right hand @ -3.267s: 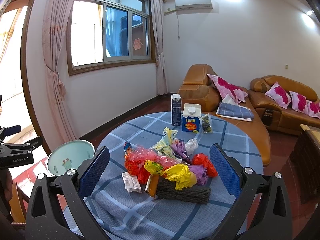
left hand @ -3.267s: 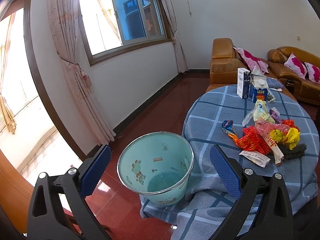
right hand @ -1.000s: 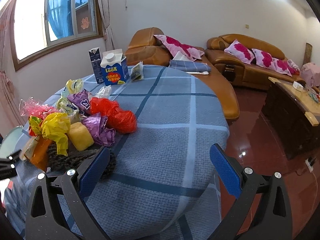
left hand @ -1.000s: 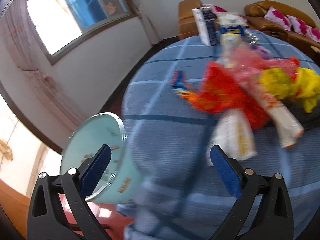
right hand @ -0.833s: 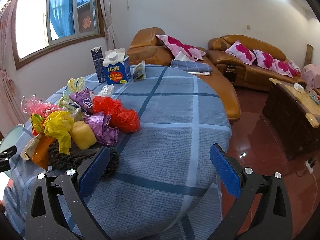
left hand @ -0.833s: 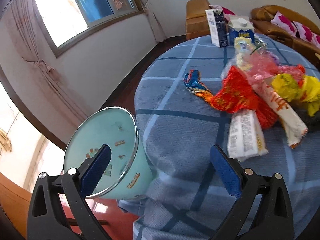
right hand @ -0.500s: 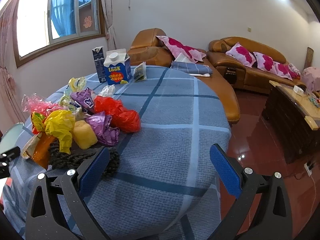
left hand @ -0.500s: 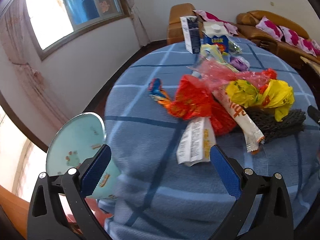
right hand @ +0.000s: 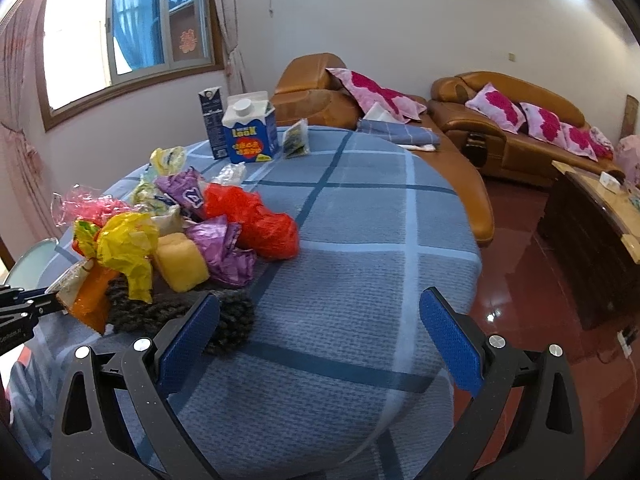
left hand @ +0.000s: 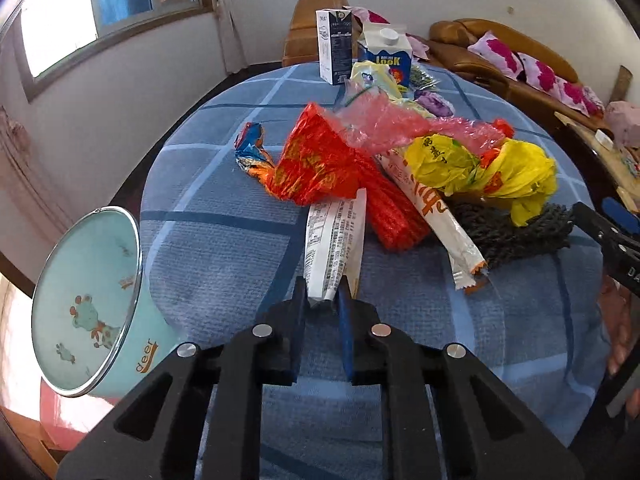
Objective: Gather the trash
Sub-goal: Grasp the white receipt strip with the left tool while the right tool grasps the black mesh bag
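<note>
White printed wrapper (left hand: 334, 240) lies at the near edge of the trash pile on the counter (left hand: 224, 248); the left tool (left hand: 323, 304) has just closed on its end, ready to carry it to the mint bin (left hand: 86, 304) beside. The right tool (right hand: 320, 336) hangs wide open, empty.

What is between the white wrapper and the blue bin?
Nothing visible. The left gripper has just closed on the white wrapper; only bare tablecloth lies between it and the bin beside the table edge.
</note>
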Demonstrator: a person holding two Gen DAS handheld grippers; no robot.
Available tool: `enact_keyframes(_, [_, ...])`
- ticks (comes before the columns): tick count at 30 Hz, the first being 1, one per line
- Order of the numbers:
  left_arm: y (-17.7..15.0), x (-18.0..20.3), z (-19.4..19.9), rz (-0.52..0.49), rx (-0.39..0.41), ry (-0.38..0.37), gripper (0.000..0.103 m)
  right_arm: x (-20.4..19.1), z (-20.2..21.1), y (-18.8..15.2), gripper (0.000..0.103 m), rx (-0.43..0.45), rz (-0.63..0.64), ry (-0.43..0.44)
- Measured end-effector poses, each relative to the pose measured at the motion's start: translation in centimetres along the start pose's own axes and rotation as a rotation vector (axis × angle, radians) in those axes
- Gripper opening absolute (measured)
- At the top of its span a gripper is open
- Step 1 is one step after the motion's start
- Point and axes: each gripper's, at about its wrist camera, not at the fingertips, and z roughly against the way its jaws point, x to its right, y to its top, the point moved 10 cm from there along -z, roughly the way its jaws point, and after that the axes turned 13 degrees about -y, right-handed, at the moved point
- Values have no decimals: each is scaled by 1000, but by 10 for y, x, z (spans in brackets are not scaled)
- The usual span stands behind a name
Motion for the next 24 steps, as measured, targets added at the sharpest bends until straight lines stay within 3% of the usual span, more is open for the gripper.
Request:
enact_keyframes(4, [-1, -1, 24, -57, 27, 26, 14, -13, 3, 3, 98, 9, 10, 50])
enact_keyframes(7, [-1, -8, 42, -92, 60, 94, 14, -26, 1, 1, 94, -1, 36, 81])
enact_keyframes(10, [-5, -24, 49, -99, 66, 160, 14, -42, -4, -7, 71, -47, 73, 137])
enact_keyframes(12, [-6, -30, 49, -86, 58, 168, 14, -50, -7, -14, 62, -69, 95, 158])
enact_keyframes(14, [-6, -35, 50, -74, 55, 167, 14, -56, -8, -17, 37, -87, 94, 205])
enact_keyframes(17, [-4, -37, 53, -71, 57, 161, 14, -62, 0, -13, 12, -82, 111, 250])
enact_keyframes(24, [8, -42, 71, -66, 103, 176, 14, -56, 29, 16, 10, 23, 67, 309])
